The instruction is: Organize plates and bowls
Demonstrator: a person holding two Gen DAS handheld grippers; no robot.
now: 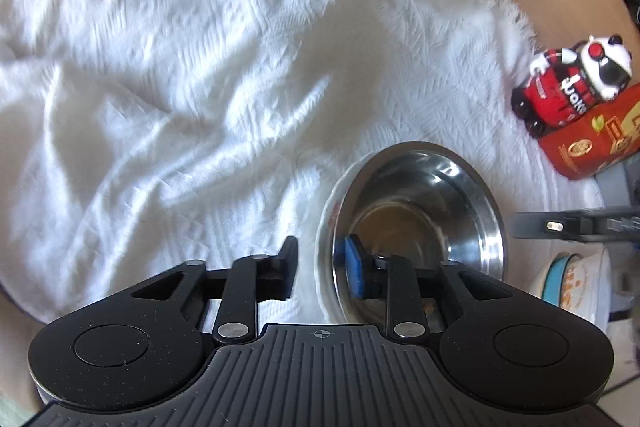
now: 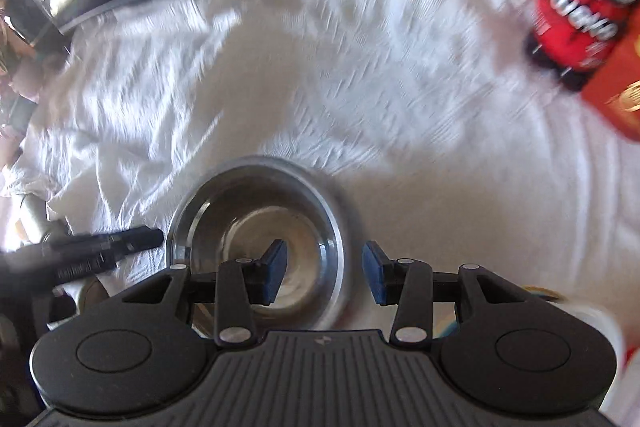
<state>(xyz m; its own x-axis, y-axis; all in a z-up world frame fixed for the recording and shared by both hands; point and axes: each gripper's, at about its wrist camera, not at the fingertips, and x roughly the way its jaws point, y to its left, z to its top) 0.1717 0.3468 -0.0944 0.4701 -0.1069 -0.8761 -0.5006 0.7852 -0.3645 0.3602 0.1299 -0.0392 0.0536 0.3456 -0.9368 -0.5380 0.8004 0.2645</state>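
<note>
Steel bowl (image 1: 420,223), nested in a white dish (image 1: 326,227) on the rumpled white cloth (image 1: 180,87), has its near rim between the parted jaws of the left gripper (image 1: 324,269), untouched as far as shows, while the right gripper (image 2: 325,273) straddles its right rim, jaws likewise apart.
</note>
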